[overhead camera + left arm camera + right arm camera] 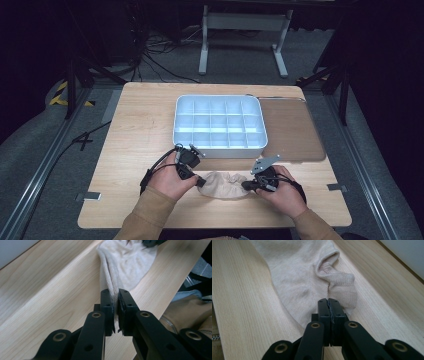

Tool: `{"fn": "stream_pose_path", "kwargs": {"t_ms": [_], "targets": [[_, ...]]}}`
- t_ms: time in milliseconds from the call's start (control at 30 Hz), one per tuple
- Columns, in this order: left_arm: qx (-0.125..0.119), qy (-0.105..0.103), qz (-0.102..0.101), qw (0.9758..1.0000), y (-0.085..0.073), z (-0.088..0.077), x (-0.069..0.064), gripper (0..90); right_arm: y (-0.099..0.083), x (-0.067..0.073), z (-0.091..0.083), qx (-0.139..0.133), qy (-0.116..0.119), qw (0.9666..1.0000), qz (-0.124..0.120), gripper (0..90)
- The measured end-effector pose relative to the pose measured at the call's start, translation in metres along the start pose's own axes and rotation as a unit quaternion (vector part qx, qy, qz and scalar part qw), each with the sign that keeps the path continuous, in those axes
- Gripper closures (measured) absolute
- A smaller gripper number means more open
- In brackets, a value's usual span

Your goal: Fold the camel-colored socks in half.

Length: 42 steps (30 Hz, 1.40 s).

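A beige sock [225,184] lies crumpled on the wooden table [140,130] near its front edge, between the person's two hands. My left gripper [201,181] is shut on the sock's left end; in the left gripper view a fold of the sock [125,262] runs down between the jaws of my left gripper [115,296]. My right gripper [245,186] is shut at the sock's right end. In the right gripper view the ribbed cuff of the sock [297,272] leads straight into the tightly closed jaws of my right gripper [328,302].
A white organizer box [176,120] with several empty compartments stands just behind the hands, at the table's middle. To its right lies a flat brown mat [292,130]. The table's front edge is close behind the sock.
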<state>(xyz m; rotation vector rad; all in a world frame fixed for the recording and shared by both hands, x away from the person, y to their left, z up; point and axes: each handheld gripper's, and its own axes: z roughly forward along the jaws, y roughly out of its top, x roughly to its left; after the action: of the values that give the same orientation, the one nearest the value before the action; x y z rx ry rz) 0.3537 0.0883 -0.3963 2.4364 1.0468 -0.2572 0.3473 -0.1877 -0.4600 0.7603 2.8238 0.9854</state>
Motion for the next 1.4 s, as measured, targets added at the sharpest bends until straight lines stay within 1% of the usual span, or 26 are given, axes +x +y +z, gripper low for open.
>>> {"fn": "stream_pose_path", "kwargs": {"t_ms": [67, 100, 133, 167, 200, 233, 267, 467, 533, 567, 667, 800, 833, 900, 967, 1000, 1033, 1067, 1133, 1167, 1233, 1400], "targets": [[-0.008, -0.004, 0.001, 1.0, 0.004, 0.001, -0.004, 83.4, 0.0, 0.0, 0.001, -0.002, 0.003, 1.0, -0.003, 90.0], [-0.008, -0.004, 0.001, 1.0, 0.004, 0.001, -0.004, 83.3, 0.0, 0.0, 0.001, -0.002, 0.003, 1.0, -0.003, 90.0], [-0.009, -0.007, 0.005, 0.9999, 0.007, 0.002, -0.006, 83.3, -0.001, 0.0, 0.001, -0.003, 0.005, 0.9999, -0.009, 90.0], [-0.01, -0.011, 0.01, 0.9998, 0.01, 0.004, -0.008, 83.3, -0.001, -0.001, 0.001, -0.005, 0.006, 0.9999, -0.009, 90.0], [-0.01, -0.011, 0.01, 0.9998, 0.01, 0.004, -0.008, 83.3, -0.001, -0.001, 0.001, -0.005, 0.006, 0.9999, -0.009, 90.0], [-0.01, -0.017, 0.014, 0.9997, 0.015, 0.005, -0.011, 83.3, -0.002, 0.0, 0.001, -0.006, 0.006, 0.9999, -0.009, 90.0], [-0.01, -0.017, 0.014, 0.9997, 0.015, 0.005, -0.011, 83.3, -0.002, 0.0, 0.001, -0.006, 0.006, 0.9999, -0.009, 90.0], [-0.021, -0.029, 0.03, 0.9989, 0.029, 0.009, -0.021, 83.4, -0.004, -0.001, 0.001, -0.013, 0.007, 0.9998, -0.01, 90.0], [-0.022, -0.03, 0.032, 0.9988, 0.031, 0.01, -0.022, 83.4, -0.004, -0.001, 0.001, -0.015, 0.007, 0.9998, -0.009, 90.0], [-0.024, -0.027, 0.037, 0.9987, 0.034, 0.012, -0.024, 83.4, -0.005, -0.001, 0.001, -0.016, 0.006, 0.9998, -0.008, 90.0], [-0.023, -0.024, 0.042, 0.9986, 0.038, 0.014, -0.026, 83.4, -0.005, -0.001, 0.001, -0.018, 0.007, 0.9998, -0.008, 90.0], [-0.022, -0.029, 0.048, 0.9982, 0.042, 0.017, -0.029, 83.3, -0.006, -0.001, 0.001, -0.021, 0.007, 0.9997, -0.006, 90.0], [-0.023, -0.036, 0.052, 0.9977, 0.044, 0.019, -0.03, 83.3, -0.006, -0.001, 0.001, -0.022, 0.007, 0.9997, -0.006, 90.0], [-0.022, -0.037, 0.054, 0.9976, 0.045, 0.021, -0.03, 83.3, -0.007, -0.001, 0.001, -0.024, 0.007, 0.9997, -0.006, 90.0], [-0.018, -0.043, 0.053, 0.9975, 0.048, 0.026, -0.031, 83.3, -0.007, -0.001, 0.0, -0.024, 0.007, 0.9997, -0.004, 90.0], [-0.018, -0.043, 0.053, 0.9975, 0.048, 0.026, -0.031, 83.3, -0.007, -0.001, 0.0, -0.024, 0.007, 0.9997, -0.004, 90.0], [-0.016, -0.043, 0.057, 0.9973, 0.051, 0.031, -0.032, 83.3, -0.007, -0.001, 0.0, -0.024, 0.007, 0.9997, -0.005, 90.0], [-0.014, -0.042, 0.056, 0.9975, 0.051, 0.032, -0.033, 83.4, -0.007, -0.001, 0.0, -0.023, 0.007, 0.9997, -0.006, 90.0], [-0.015, -0.043, 0.058, 0.9973, 0.053, 0.034, -0.033, 83.3, -0.007, -0.001, 0.0, -0.023, 0.007, 0.9997, -0.006, 90.0], [-0.013, -0.043, 0.055, 0.9975, 0.054, 0.035, -0.033, 83.3, -0.007, -0.001, 0.0, -0.023, 0.007, 0.9997, -0.005, 90.0], [-0.015, -0.046, 0.056, 0.9972, 0.056, 0.038, -0.034, 83.3, -0.007, -0.001, 0.0, -0.023, 0.007, 0.9997, -0.002, 90.0], [-0.011, -0.052, 0.06, 0.9968, 0.061, 0.048, -0.035, 83.3, -0.007, -0.001, 0.0, -0.025, 0.007, 0.9997, 0.0, 90.0]]}}
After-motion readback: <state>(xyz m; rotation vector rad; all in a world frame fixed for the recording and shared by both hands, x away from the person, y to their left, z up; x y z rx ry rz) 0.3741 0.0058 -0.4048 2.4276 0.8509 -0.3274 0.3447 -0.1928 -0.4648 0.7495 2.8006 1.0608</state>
